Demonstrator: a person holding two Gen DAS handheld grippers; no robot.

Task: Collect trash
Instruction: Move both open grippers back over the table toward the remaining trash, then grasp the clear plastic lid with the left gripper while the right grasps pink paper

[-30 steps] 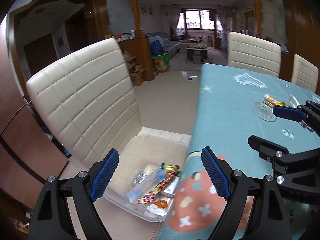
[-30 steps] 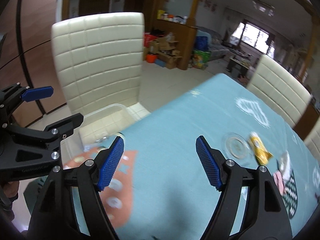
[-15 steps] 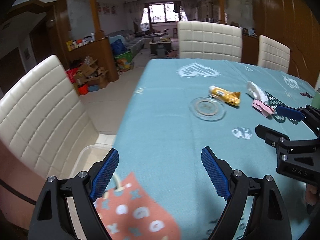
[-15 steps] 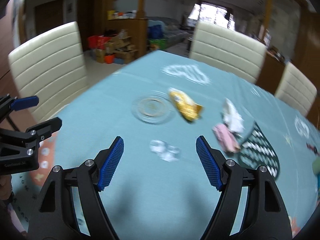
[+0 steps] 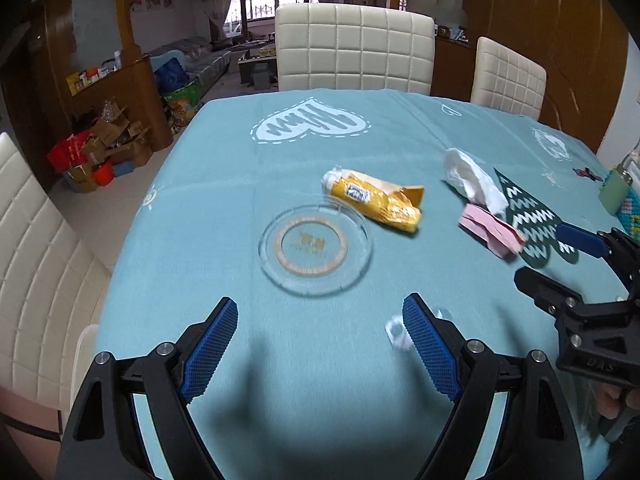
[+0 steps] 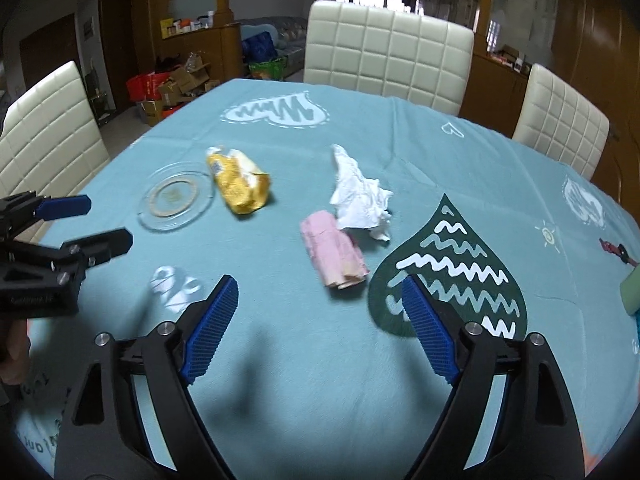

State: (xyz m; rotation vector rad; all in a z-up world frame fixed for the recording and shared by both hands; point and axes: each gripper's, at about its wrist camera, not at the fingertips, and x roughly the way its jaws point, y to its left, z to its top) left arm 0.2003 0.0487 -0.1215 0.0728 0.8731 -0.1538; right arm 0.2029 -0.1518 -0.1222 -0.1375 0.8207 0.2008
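Trash lies on the teal tablecloth (image 5: 224,184): a yellow snack wrapper (image 5: 376,199) (image 6: 239,184), a crumpled white tissue (image 5: 472,180) (image 6: 360,196), a pink wrapper (image 5: 490,230) (image 6: 334,254) and a small clear-white scrap (image 5: 396,332) (image 6: 174,284). My left gripper (image 5: 320,344) is open and empty, above the near table, short of the glass dish (image 5: 316,250). My right gripper (image 6: 316,328) is open and empty, just short of the pink wrapper.
The clear glass dish also shows in the right wrist view (image 6: 174,200) beside the yellow wrapper. Cream chairs stand at the far side (image 5: 354,48) and the left (image 5: 28,264). A green object (image 5: 614,196) sits at the right table edge.
Both grippers have swung right, from the chair and the plastic bin of trash at the table's left edge to face the trash on the table. Both stayed open.
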